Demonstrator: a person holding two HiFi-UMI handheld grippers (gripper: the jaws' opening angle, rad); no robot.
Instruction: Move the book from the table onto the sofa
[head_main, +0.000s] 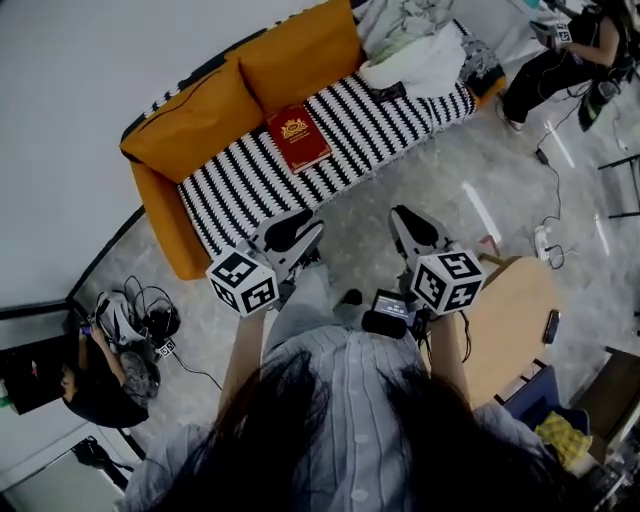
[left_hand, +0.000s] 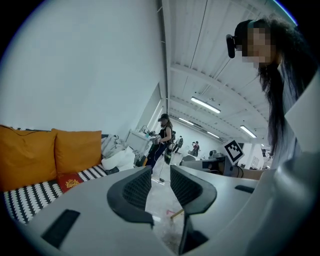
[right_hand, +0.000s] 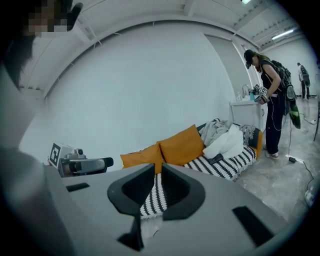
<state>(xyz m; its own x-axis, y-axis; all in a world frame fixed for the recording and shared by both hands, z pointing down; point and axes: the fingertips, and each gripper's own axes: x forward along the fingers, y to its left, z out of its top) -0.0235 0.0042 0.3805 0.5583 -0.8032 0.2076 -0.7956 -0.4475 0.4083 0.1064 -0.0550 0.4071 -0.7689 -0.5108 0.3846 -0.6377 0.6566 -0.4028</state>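
Fingers (left_hand: 134, 192) of the left gripper (left_hand: 161, 176) are seen parted to a middling gap. Only pale floor shows between them, and nothing is held. Fingers (right_hand: 137, 192) of the right gripper (right_hand: 158, 180) are drawn almost together, with a thin slit left between the pads and nothing caught in it.

In the head view both grippers are held out over the floor, side by side and apart, left (head_main: 290, 232) and right (head_main: 412, 230). Both are pointed toward the front edge of the sofa (head_main: 390, 118). Their marker cubes (head_main: 243, 280) (head_main: 448, 281) sit close to the person's chest.

The book (head_main: 297, 137), red with a gold emblem, lies flat on the striped seat. It is at the seat's back edge, just in front of the two orange cushions (head_main: 205, 112) and about where they meet. It is well apart from both grippers. It is also seen in the left gripper view (left_hand: 69, 181), below the cushions; in the right gripper view it cannot be made out.

A heap of white and grey cloth (head_main: 418, 48) is piled at the right end of the seat, with a small dark object (head_main: 386, 92) at its near side.

The round wooden table (head_main: 512, 318) stands at the lower right, just beside the right gripper. A slim dark object (head_main: 551, 326) lies at its right edge.

Another person (head_main: 560, 58) stands past the sofa's right end.
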